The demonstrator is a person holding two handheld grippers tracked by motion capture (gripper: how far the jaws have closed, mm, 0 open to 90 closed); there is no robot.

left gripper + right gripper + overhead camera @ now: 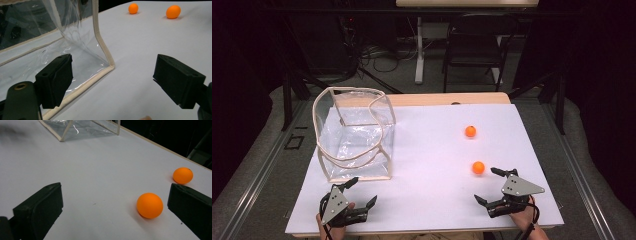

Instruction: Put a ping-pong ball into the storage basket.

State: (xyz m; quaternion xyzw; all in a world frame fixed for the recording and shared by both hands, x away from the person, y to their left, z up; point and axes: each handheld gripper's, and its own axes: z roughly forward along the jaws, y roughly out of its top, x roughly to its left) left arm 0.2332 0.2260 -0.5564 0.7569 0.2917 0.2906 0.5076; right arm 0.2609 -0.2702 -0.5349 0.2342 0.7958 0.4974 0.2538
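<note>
Two orange balls lie on the white table (427, 160): the near ball (478, 167) (149, 205) (173, 11) and the far ball (470, 131) (183, 175) (133, 8). A clear plastic bag with cream trim (354, 132) (50, 42) (80, 127) stands open at the left. My right gripper (493, 186) (115, 217) is open at the front right, with the near ball just inside its right jaw, untouched. My left gripper (361, 191) (112, 82) is open at the front left, close to the bag's near corner, nothing between its jaws.
The table's wooden far edge (447, 98) borders a dark floor with a chair (474, 45) and a white stand (419, 50) behind. Grey padded rails (257, 170) run along both sides. White table surface lies bare between the bag and the balls.
</note>
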